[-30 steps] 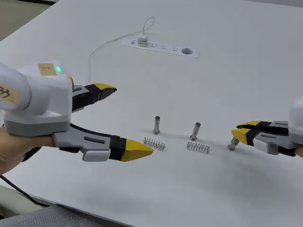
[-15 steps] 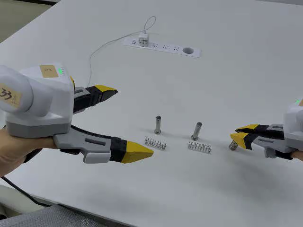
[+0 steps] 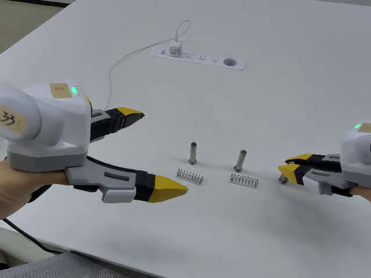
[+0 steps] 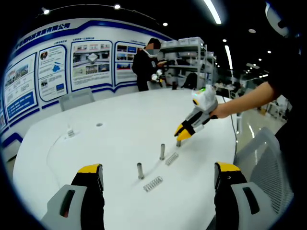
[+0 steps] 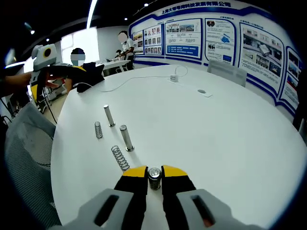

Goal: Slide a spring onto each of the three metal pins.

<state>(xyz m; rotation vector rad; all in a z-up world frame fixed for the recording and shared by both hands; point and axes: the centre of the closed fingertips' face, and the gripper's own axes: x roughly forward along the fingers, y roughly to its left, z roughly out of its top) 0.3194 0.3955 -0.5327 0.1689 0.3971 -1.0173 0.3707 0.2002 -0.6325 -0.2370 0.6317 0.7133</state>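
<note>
**Head view:** the left tongs (image 3: 157,149) gape wide above the desk (image 3: 278,98), holding nothing. Two bare pins (image 3: 193,152) stand upright, a loose spring (image 3: 189,176) lying beside each.

**Left gripper view:** the right tongs (image 4: 182,130) meet the third pin (image 4: 178,142).

**Right gripper view:** those tongs pinch the third pin, a spring coiled around it.

Left gripper (image 3: 162,149) spread, right gripper (image 3: 285,163) pinched.

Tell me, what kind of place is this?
Probably a factory showroom or workshop: blue-framed display boards line the wall, shelves with boxes stand at the back, and there is a big white table.
</note>
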